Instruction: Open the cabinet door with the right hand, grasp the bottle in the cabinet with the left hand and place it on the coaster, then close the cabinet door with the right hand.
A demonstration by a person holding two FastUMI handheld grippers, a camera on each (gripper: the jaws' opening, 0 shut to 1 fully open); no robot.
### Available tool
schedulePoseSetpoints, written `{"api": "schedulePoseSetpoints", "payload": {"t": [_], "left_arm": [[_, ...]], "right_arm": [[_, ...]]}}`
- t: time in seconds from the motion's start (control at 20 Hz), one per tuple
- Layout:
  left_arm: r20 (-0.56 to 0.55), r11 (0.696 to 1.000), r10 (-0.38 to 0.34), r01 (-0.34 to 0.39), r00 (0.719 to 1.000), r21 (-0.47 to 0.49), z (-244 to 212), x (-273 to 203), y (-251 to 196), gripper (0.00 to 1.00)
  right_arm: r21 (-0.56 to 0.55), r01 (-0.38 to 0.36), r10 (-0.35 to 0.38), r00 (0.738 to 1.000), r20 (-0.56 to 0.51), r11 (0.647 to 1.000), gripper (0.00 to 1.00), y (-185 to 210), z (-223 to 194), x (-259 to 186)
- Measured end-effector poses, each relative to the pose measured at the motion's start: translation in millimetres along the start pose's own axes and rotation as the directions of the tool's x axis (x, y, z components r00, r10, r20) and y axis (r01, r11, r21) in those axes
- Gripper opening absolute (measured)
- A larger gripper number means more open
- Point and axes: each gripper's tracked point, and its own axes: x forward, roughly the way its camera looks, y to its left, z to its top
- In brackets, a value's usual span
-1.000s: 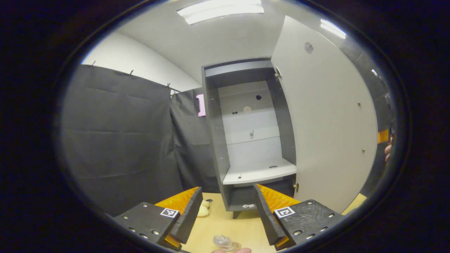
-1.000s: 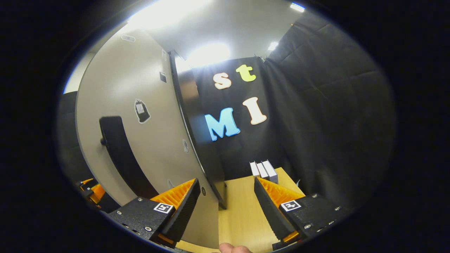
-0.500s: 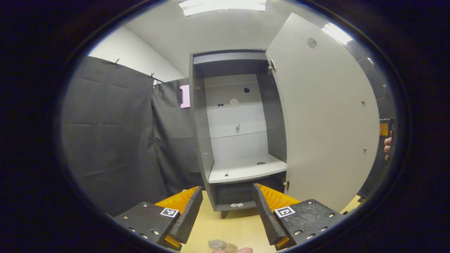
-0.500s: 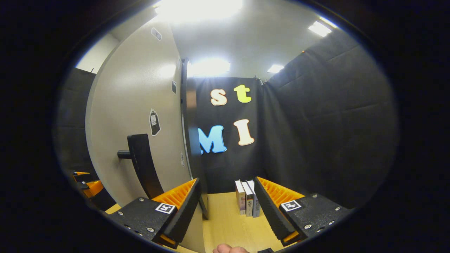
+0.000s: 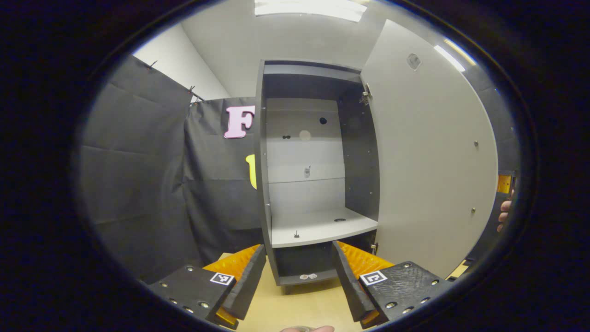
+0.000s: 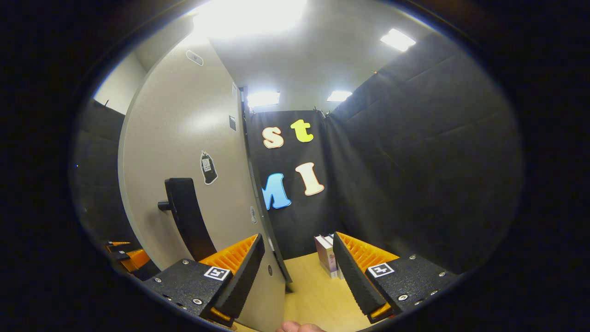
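Spreading wide with nothing between them, the jaws of the left gripper [image 5: 298, 281] frame a strip of bare wooden table [image 5: 299, 306] at six o'clock in the left gripper view, where a fingertip [image 5: 306, 329] and a sliver of something clear sit at the very bottom edge; whether that sliver is the bottle cannot be told. Beyond the fingers at twelve o'clock stands the cabinet [image 5: 265, 184], its white shelf [image 5: 318, 227] bare apart from a small dark peg and a hole, and its low bottom compartment dark with two small pale bits at the lip. The cabinet door [image 5: 428, 161] swings open at two to three o'clock, reaching toward the camera, and past its free edge at three o'clock a hand [image 5: 503, 214] with an orange part of the other gripper peeks out. In the right gripper view the right gripper [image 6: 297, 276] also has its jaws apart and empty, with the door's outer face [image 6: 184, 152] and its black handle [image 6: 184, 216] close at nine o'clock, the door edge running between the fingers. Open table [image 6: 313, 295] lies ahead at six o'clock, then a few upright books [image 6: 326, 253] near the cloth wall at one o'clock.
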Motion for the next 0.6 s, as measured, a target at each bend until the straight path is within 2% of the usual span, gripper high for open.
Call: {"api": "schedulePoseSetpoints", "payload": {"t": [0.1,0.2,0.25,0.35,0.4,0.45,0.5,0.55,0.6], "left_arm": [[-0.01,1.0,-0.005,0.005,1.0,0.002,-4,-4,10,0.87],[-0.01,1.0,0.007,-0.007,1.0,-0.001,-7,-8,19,0.83],[-0.005,1.0,0.017,-0.017,1.0,-0.004,-8,-10,21,0.87],[-0.014,0.999,0.051,-0.051,0.999,-0.004,-12,-14,28,0.83],[-0.01,0.998,0.059,-0.059,0.998,-0.009,-10,-17,29,0.83],[-0.004,0.998,0.057,-0.057,0.998,-0.014,-8,-21,28,0.87],[0.009,0.999,0.046,-0.046,0.999,-0.014,-4,-23,25,0.83],[0.013,0.999,0.044,-0.044,0.999,-0.003,-4,-23,25,0.87],[0.007,0.998,0.057,-0.057,0.998,0.015,-5,-22,28,0.83]], "right_arm": [[-0.027,-0.044,0.043,0.999,-0.021,0.999,0.93,29,-8,5],[-0.068,-0.054,0.052,0.998,-0.04,0.996,0.93,43,-17,11],[-0.061,-0.075,0.074,0.997,-0.025,0.995,0.93,48,-19,24],[-0.049,-0.112,0.111,0.993,-0.027,0.993,0.94,63,-28,29],[-0.047,-0.121,0.119,0.992,-0.044,0.992,0.99,68,-35,30],[-0.052,-0.131,0.128,0.99,-0.062,0.99,0.94,72,-38,25],[-0.056,-0.15,0.146,0.987,-0.071,0.987,0.94,77,-39,24],[-0.061,-0.151,0.147,0.986,-0.076,0.987,0.94,80,-39,27],[-0.065,-0.142,0.137,0.987,-0.08,0.988,0.94,78,-37,27]]}}
